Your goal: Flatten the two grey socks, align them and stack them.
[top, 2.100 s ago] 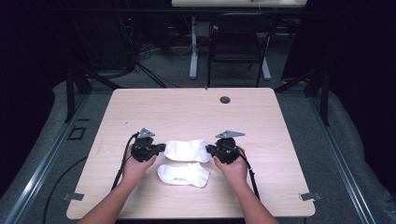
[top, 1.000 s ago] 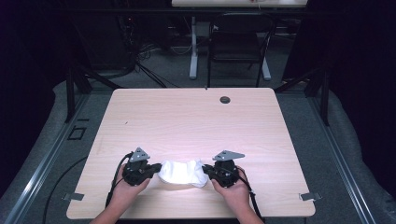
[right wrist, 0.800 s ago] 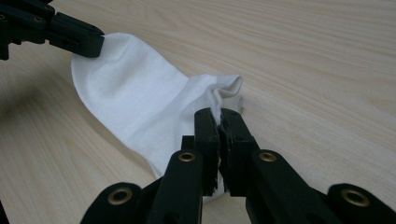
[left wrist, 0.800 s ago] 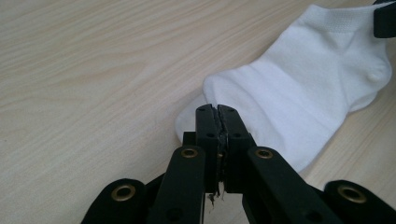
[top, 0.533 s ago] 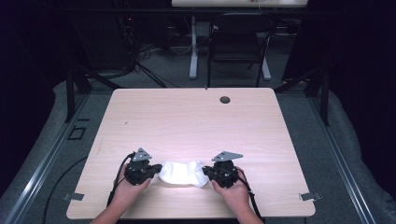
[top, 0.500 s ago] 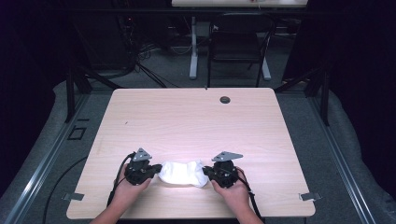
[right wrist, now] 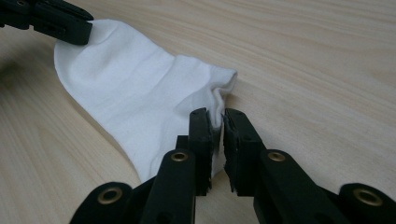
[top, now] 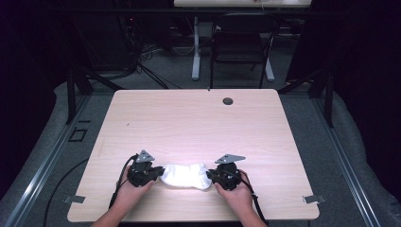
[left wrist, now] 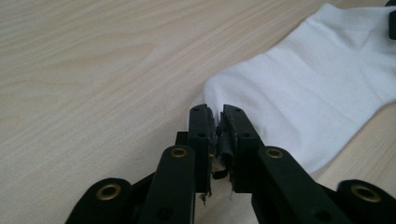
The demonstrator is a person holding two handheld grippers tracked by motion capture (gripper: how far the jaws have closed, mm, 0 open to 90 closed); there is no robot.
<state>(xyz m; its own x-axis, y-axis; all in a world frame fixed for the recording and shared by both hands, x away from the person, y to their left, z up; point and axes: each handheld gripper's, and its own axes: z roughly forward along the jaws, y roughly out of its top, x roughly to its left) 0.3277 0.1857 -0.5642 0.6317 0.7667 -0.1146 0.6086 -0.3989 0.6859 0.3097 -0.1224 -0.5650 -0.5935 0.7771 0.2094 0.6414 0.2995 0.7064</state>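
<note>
A white sock (top: 184, 176) lies flat near the front edge of the wooden table (top: 189, 123), apparently on top of a second one. My left gripper (top: 158, 172) sits at its left end and my right gripper (top: 210, 177) at its right end. In the left gripper view the jaws (left wrist: 215, 112) stand a narrow gap apart, with the sock's rounded end (left wrist: 317, 84) just past the tips. In the right gripper view the jaws (right wrist: 217, 114) are slightly parted, with a fold of the sock (right wrist: 135, 93) loose between them. Both pairs of jaws have just been opening.
A dark round grommet (top: 228, 100) sits at the table's far edge. A chair (top: 241, 42) and desk legs stand beyond the table. Metal brackets (top: 313, 199) stick out at the front corners. The left gripper's fingers (right wrist: 60, 23) show at the sock's far end.
Two seconds ago two socks lay apart, and both hands held the farther one. They carried it toward the front edge onto the nearer sock. Over the last second the hands stayed put.
</note>
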